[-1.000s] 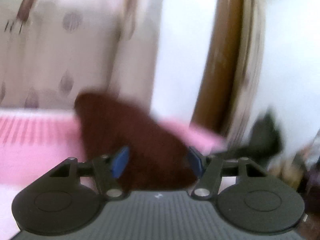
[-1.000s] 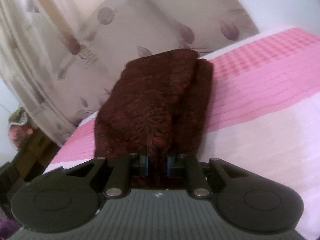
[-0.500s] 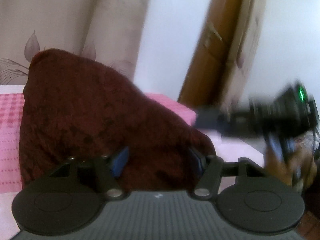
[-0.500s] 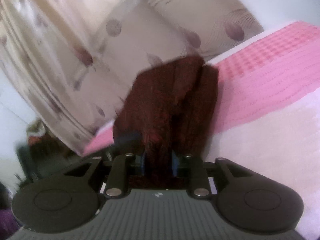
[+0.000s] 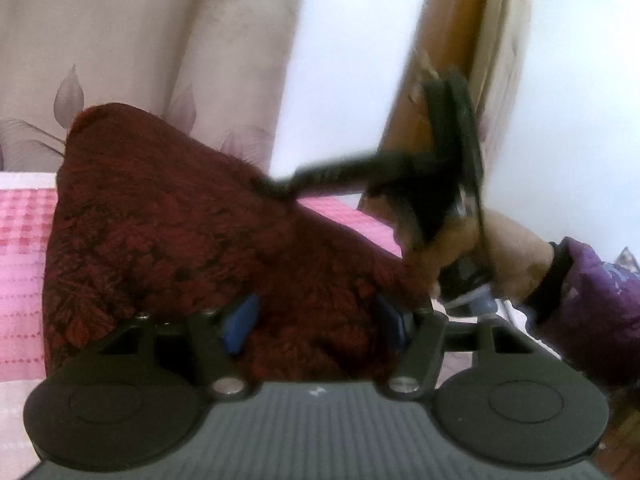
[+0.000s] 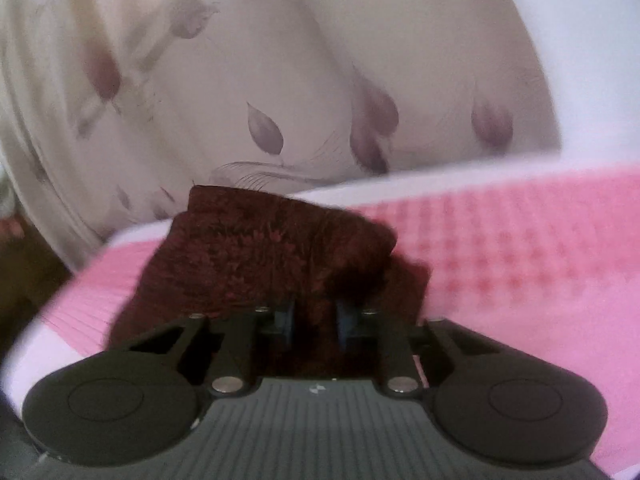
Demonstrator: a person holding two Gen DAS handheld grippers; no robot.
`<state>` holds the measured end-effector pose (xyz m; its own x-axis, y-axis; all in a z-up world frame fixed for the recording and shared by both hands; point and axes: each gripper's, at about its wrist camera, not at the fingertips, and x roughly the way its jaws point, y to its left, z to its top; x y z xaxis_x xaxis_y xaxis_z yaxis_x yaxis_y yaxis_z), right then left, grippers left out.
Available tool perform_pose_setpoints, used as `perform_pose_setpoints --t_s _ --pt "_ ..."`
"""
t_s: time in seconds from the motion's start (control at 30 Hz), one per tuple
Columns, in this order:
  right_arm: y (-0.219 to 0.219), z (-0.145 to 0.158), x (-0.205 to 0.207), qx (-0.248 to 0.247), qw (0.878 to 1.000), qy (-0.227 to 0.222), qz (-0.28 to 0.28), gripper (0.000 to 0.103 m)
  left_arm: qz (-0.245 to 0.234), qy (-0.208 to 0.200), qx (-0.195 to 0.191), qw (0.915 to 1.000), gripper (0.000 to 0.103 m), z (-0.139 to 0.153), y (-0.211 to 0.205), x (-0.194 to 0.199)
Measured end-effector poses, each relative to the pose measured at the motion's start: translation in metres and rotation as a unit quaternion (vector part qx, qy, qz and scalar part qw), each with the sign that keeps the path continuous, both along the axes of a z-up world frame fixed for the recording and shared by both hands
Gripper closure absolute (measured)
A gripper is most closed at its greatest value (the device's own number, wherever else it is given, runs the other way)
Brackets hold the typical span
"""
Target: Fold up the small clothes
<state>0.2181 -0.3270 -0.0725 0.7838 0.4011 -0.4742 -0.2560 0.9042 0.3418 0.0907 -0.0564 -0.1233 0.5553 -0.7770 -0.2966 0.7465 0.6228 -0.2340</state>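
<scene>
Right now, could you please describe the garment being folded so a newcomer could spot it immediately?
Start at the pink checked bedspread in front of the leaf-print beige curtain. On it sits a dark maroon, leaf-patterned plush cloth, pinched by the right gripper. It is the only dark, textured item on the pale bedding.

One dark red garment (image 5: 192, 240) lies on one bed, which wears one pink cover (image 6: 520, 264). Two grippers show: the left gripper (image 5: 316, 320) and the right gripper (image 6: 316, 316), each with two blue pads. One hand (image 5: 500, 252) with one purple sleeve (image 5: 592, 300) appears. One patterned curtain (image 6: 280, 80) hangs behind, beside one wooden door frame (image 5: 432, 40).
</scene>
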Motion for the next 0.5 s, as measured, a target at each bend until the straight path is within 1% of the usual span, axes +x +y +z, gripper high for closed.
perform_pose_setpoints --t_s 0.03,0.07,0.1,0.13,0.2,0.23,0.3,0.33,0.37,0.43,0.47,0.5 --pt "0.007 0.002 -0.006 -0.053 0.998 -0.023 -0.016 0.092 0.004 -0.006 0.008 0.9999 0.038 0.000 -0.002 -0.002" --pt "0.015 -0.001 -0.012 -0.112 0.992 -0.044 -0.026 0.092 0.007 -0.011 0.016 0.9998 0.038 0.001 -0.006 -0.004" --pt "0.018 -0.009 -0.011 -0.128 0.991 -0.036 -0.025 0.092 0.010 -0.016 0.021 0.9996 0.038 0.002 -0.007 -0.005" --pt "0.020 -0.020 -0.010 -0.127 0.991 -0.024 -0.025 0.092 0.013 -0.018 0.023 0.9995 0.038 0.002 -0.008 -0.006" --pt "0.025 -0.031 -0.015 -0.138 0.989 -0.039 -0.033 0.092 0.016 -0.020 0.022 0.9994 0.038 0.002 -0.007 -0.008" --pt "0.021 -0.032 -0.014 -0.125 0.991 -0.036 -0.035 0.092 0.018 -0.020 0.024 0.9993 0.037 0.002 -0.008 -0.008" --pt "0.007 -0.035 -0.012 -0.077 0.996 -0.026 -0.045 0.091 0.025 -0.022 0.033 0.9989 0.036 0.005 -0.011 -0.011" --pt "0.001 -0.039 -0.013 -0.054 0.997 -0.030 -0.044 0.089 0.033 -0.025 0.042 0.9983 0.034 0.008 -0.014 -0.014" --pt "-0.005 -0.042 -0.016 -0.035 0.998 -0.034 -0.044 0.075 0.038 -0.028 0.048 0.9977 0.032 0.011 -0.016 -0.015" --pt "-0.012 -0.038 -0.020 -0.013 0.998 -0.041 -0.049 0.069 0.054 -0.034 0.069 0.9956 0.030 0.019 -0.021 -0.018" --pt "-0.013 -0.034 -0.022 -0.002 0.998 -0.043 -0.046 0.062 0.059 -0.037 0.077 0.9946 0.030 0.023 -0.023 -0.019" --pt "-0.015 -0.026 -0.027 0.005 0.997 -0.048 -0.053 0.059 0.064 -0.040 0.085 0.9935 0.030 0.027 -0.025 -0.021"
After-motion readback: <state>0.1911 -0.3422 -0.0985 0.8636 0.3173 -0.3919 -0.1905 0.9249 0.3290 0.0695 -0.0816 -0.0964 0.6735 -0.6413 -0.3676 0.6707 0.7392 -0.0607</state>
